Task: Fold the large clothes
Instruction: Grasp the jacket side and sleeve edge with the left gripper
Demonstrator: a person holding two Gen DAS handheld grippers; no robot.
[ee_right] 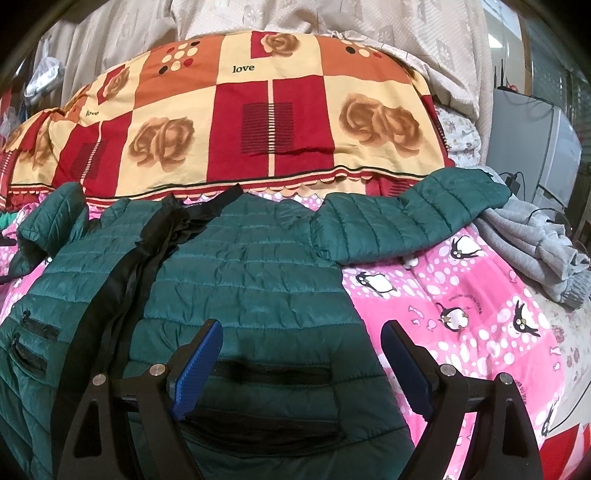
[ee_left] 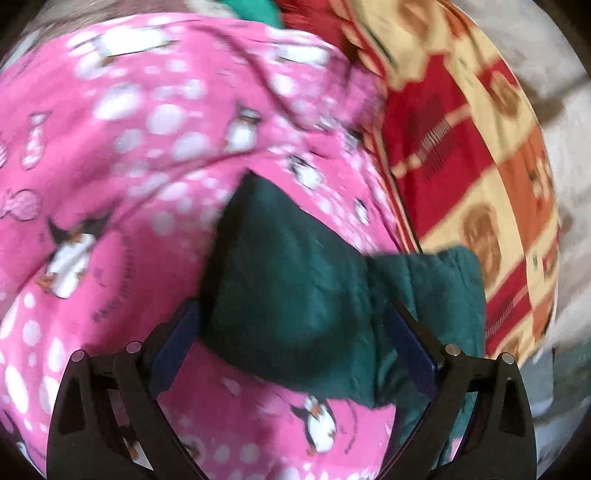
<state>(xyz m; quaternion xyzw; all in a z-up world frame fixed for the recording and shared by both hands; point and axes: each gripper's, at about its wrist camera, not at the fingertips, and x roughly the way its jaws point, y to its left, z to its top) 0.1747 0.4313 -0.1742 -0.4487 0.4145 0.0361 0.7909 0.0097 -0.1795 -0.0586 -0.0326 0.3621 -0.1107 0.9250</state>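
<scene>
A dark green quilted jacket (ee_right: pixel 251 273) lies spread on a pink penguin blanket (ee_right: pixel 461 295), black lining showing along its open front, one sleeve (ee_right: pixel 417 218) stretched to the right. My right gripper (ee_right: pixel 301 343) is open just above the jacket's lower right part, near a zipped pocket. In the left wrist view, a bunched piece of the green jacket (ee_left: pixel 295 295) fills the space between the fingers of my left gripper (ee_left: pixel 291 328); the jaws stand wide and the cloth hides the fingertips, so the grip is unclear. The view is blurred.
A red, orange and cream patchwork quilt (ee_right: pixel 258 122) is heaped behind the jacket, also in the left wrist view (ee_left: pixel 461 147). A grey sweatshirt (ee_right: pixel 535 240) lies at the blanket's right edge. Beige curtains (ee_right: pixel 332 22) hang behind. White appliances (ee_right: pixel 546 155) stand at the right.
</scene>
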